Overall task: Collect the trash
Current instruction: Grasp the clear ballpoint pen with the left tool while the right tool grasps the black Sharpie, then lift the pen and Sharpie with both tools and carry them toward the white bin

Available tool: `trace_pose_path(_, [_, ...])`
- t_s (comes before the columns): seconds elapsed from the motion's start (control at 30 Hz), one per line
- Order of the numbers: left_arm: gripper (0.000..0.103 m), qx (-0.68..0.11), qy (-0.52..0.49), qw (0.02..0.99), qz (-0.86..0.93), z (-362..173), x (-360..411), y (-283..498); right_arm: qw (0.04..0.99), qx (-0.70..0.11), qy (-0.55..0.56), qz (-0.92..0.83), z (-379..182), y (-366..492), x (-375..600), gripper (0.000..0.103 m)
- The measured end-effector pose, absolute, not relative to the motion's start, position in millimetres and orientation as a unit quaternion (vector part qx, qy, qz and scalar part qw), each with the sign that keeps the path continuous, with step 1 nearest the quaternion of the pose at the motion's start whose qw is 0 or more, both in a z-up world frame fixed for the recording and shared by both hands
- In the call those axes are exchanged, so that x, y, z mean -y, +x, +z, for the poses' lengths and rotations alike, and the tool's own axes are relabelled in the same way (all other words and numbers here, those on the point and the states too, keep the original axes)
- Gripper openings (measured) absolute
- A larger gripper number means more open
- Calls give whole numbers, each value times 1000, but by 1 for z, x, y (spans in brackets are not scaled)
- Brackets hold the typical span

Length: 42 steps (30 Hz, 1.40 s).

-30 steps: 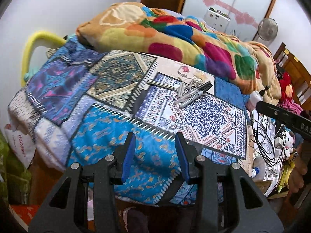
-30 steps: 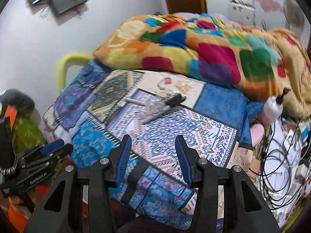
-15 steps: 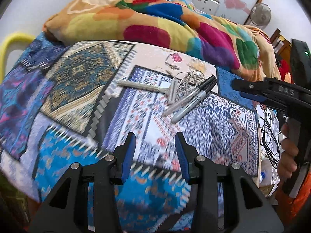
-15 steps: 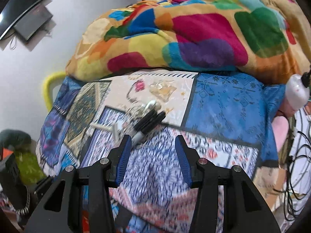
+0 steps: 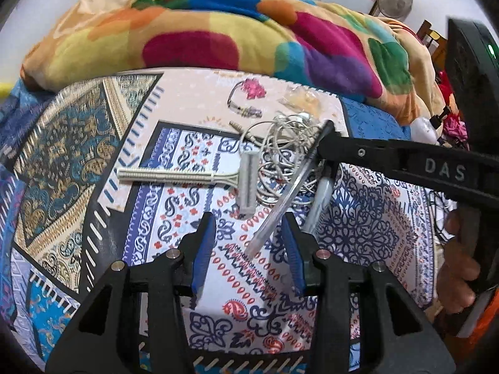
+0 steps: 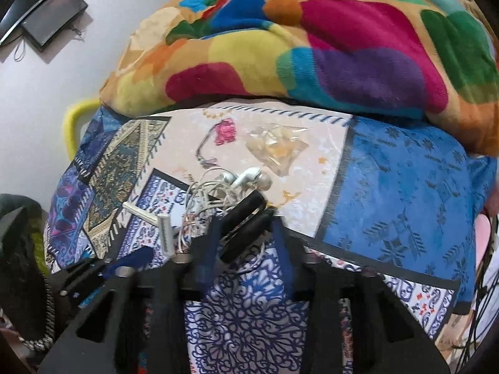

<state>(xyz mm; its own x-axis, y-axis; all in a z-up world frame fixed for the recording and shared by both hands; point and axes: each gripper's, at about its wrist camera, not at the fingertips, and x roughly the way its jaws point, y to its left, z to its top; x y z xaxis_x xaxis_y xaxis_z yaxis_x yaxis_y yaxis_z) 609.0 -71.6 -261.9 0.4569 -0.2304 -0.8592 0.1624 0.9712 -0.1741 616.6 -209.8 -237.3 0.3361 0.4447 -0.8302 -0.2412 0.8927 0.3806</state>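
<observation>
Two black-capped markers [image 5: 285, 194] lie on the patterned bedsheet beside a tangle of white earphones [image 6: 232, 184] and a pale razor [image 5: 187, 177]. My right gripper [image 6: 246, 243] reaches them from the right, its jaws closing on the black caps [image 6: 246, 218], and the pads meet them on both sides. My left gripper [image 5: 248, 249] hovers open just above the sheet, with the tip of one marker showing between its blue pads [image 5: 204, 249] but untouched. A crumpled clear wrapper [image 6: 276, 149] and a pink clip [image 6: 225, 132] lie further back.
A bulky multicoloured blanket [image 5: 218, 40] is heaped along the far side of the bed. A person's hand [image 5: 458, 265] holds the right gripper's handle. Cables [image 6: 486, 280] hang off the bed's right edge. A yellow tube [image 6: 71, 124] stands at the left.
Both grippers came down and forward over the bed toward the items. The right gripper's jaws narrowed around the marker caps. The left gripper's jaws kept their width.
</observation>
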Motion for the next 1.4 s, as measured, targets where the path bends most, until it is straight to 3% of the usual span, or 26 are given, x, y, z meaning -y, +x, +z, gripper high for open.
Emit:
trace_pose_path(0.07, [42, -502, -4, 857, -113, -262, 80, 605, 810, -538, 95, 212, -237, 617, 208, 14])
trace_pose_path(0.1, [36, -501, 3, 858, -115, -262, 82, 603, 812, -536, 91, 211, -234, 615, 209, 13])
trace_pose_path(0.13, [19, -500, 5, 857, -123, -262, 85, 600, 814, -535, 86, 211, -234, 614, 207, 13])
trace_pose_path(0.17, [13, -502, 4, 855, -133, -262, 87, 597, 814, -535, 79, 212, -232, 612, 206, 13])
trace_pose_path(0.3, [9, -502, 13, 852, -147, -261, 96, 581, 816, -535, 46, 216, -227, 597, 204, 13])
trace_pose_path(0.6, [7, -532, -25, 839, -116, -260, 86, 531, 799, -557, -34, 224, -239, 568, 201, 12])
trace_pose_path(0.83, [7, -556, -50, 824, -97, -260, 86, 505, 790, -570, -12, 227, -246, 552, 204, 13])
trace_pose_path(1.4, [11, -539, -44, 834, -112, -263, 103, 546, 800, -553, -61, 225, -248, 500, 209, 14])
